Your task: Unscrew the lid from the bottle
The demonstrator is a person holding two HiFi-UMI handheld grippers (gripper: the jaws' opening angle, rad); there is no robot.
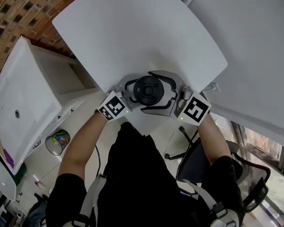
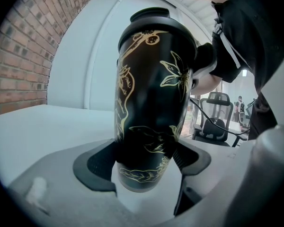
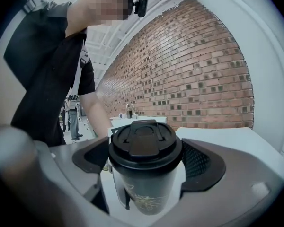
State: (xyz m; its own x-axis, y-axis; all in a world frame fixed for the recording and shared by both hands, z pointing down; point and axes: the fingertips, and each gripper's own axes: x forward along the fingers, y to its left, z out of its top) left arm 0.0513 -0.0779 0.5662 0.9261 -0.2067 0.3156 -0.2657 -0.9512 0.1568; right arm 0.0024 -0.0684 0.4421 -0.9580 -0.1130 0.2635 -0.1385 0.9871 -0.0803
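1. My left gripper's (image 2: 143, 168) jaws are clenched on the lower body of the black, gold-flowered bottle (image 2: 151, 98).
2. My right gripper's (image 3: 145, 159) jaws grasp its black lid (image 3: 145, 143), which is seated on the bottle and hides the contents.
3. The bottle is at the near edge of the white bench (image 1: 132, 32). I cannot tell whether it touches the bench.

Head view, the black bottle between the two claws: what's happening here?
A person is at a white table with a claw in each hand. The left claw is clamped on the lower body of a black bottle with gold flower print. The right claw is closed around the bottle's black lid, which is still seated on top. The unscrewing does not look done yet.
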